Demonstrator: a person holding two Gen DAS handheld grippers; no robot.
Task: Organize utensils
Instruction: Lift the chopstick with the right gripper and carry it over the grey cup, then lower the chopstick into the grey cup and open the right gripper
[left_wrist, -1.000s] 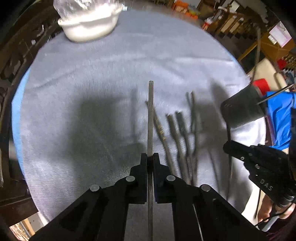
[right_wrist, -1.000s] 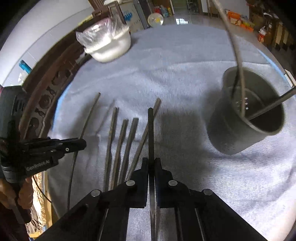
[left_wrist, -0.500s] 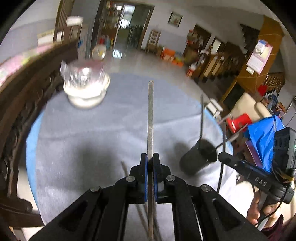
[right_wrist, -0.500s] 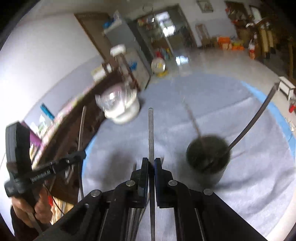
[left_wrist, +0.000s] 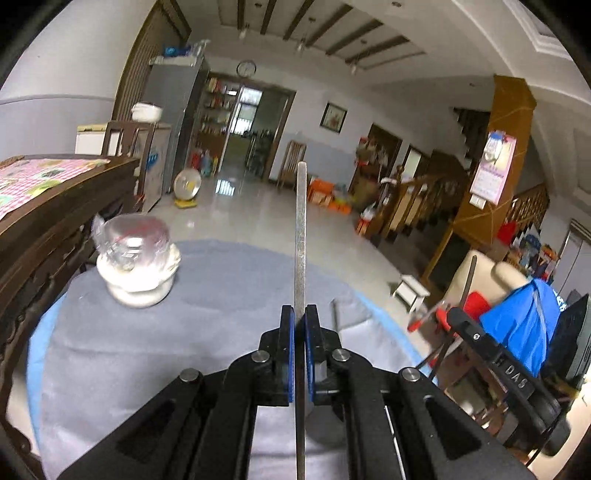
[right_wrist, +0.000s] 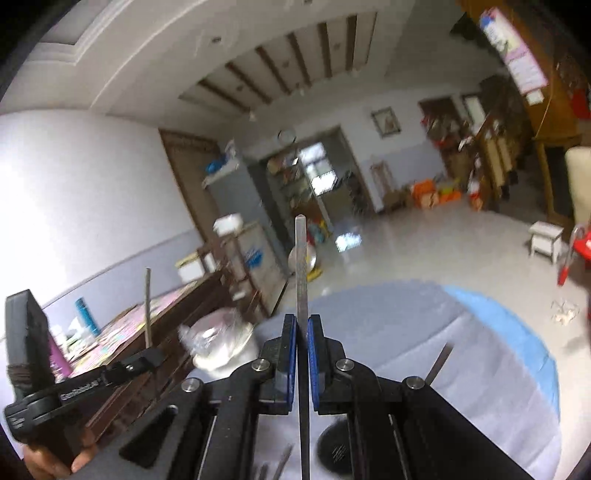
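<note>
My left gripper (left_wrist: 300, 321) is shut on a thin flat metal utensil handle (left_wrist: 300, 236) that sticks up and forward from the jaws. In the same way, my right gripper (right_wrist: 302, 332) is shut on a second metal utensil (right_wrist: 301, 266). Each gripper shows in the other's view, the right gripper (left_wrist: 453, 314) at the right and the left gripper (right_wrist: 153, 356) at the left, both raised above the table. The black holder cup (right_wrist: 332, 452) sits low behind my right gripper, with a handle (right_wrist: 439, 360) leaning out. Several utensils (right_wrist: 282, 459) lie beside it, mostly hidden.
A round table with a grey cloth (left_wrist: 166, 350) lies below. A white bowl under plastic wrap (left_wrist: 137, 266) stands at its far left. A dark wooden cabinet (left_wrist: 55, 221) borders the left side. A person's hand (right_wrist: 48, 461) holds the left gripper.
Both grippers rose and tilted up from looking down at the table to nearly level, each carrying its utensil. The row of utensils and the cup dropped out of the left view.
</note>
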